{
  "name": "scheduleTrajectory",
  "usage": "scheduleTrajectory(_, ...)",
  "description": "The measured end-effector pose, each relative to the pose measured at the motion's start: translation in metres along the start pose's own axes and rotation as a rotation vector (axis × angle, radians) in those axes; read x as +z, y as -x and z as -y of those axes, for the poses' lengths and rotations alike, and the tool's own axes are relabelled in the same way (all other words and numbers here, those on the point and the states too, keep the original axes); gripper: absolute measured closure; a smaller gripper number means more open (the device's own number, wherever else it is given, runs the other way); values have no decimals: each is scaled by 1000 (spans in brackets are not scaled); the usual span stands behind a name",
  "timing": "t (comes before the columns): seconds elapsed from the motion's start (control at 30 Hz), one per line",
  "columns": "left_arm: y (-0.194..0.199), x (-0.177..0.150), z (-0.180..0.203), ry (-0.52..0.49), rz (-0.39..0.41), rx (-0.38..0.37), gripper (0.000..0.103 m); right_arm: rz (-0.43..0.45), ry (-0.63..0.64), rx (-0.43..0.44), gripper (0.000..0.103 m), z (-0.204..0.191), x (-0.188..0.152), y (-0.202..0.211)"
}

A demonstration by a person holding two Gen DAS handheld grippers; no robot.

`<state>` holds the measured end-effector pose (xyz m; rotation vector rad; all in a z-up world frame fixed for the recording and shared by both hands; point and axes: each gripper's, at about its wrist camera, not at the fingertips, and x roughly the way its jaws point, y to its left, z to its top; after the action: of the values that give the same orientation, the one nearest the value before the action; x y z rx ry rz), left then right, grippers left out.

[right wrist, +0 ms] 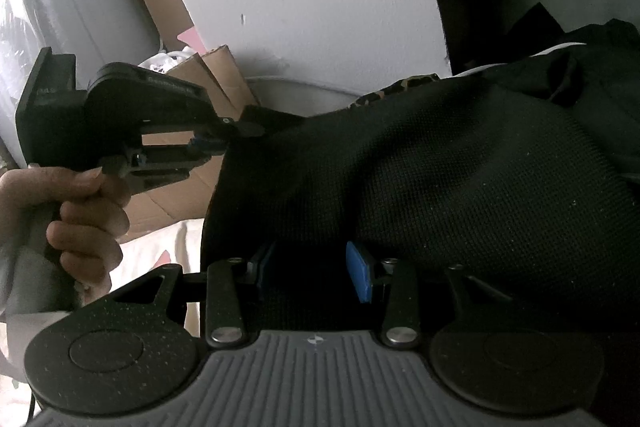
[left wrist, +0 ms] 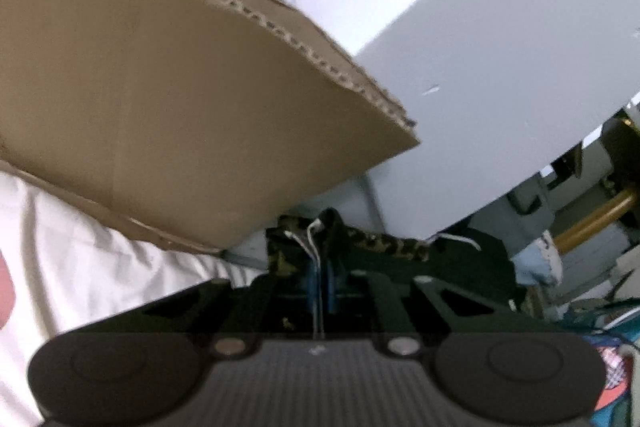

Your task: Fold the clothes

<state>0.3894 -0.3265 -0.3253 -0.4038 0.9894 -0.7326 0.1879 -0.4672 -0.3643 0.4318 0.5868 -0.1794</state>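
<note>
One black garment, camouflage trim, was draped over pale bedding beside cardboard box. Pick-up step judged in hand. Left gripper was pinched shut on garment corner. Right gripper was held part-spread around fabric, grip unclear. Lifting, spreading flat judged needed next. Both grippers were angled downward.

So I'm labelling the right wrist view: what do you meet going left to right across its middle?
Hand → left tongs → black garment
</note>
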Motion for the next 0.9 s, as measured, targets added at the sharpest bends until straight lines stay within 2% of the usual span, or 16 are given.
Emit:
scheduleTrajectory(0.1,0,-2,-2,18,-32,29,88,-9,13,-14,58,-3,-1,-3)
scheduleTrajectory(0.17,7,-4,0,-12,-18,56,85,-9,24,-22,58,-4,-2,-5)
scheduleTrajectory(0.2,13,-5,2,-34,-2,61,79,-9,25,-23,58,-5,-1,-4)
scheduleTrajectory(0.27,23,-8,7,-64,0,57,74,-3,17,-20,58,-5,1,-1)
scheduleTrajectory(0.47,46,-24,35,-168,17,-3,74,42,81,-38,55,-5,9,27)
scheduleTrajectory(0.6,48,-42,53,-233,3,-26,74,73,68,-62,55,9,11,39)
scheduleTrajectory(0.8,28,-66,60,-318,-55,-3,73,80,32,-134,54,35,4,42)
scheduleTrajectory(0.9,20,-71,54,-352,-60,24,81,75,30,-162,51,43,-4,39)
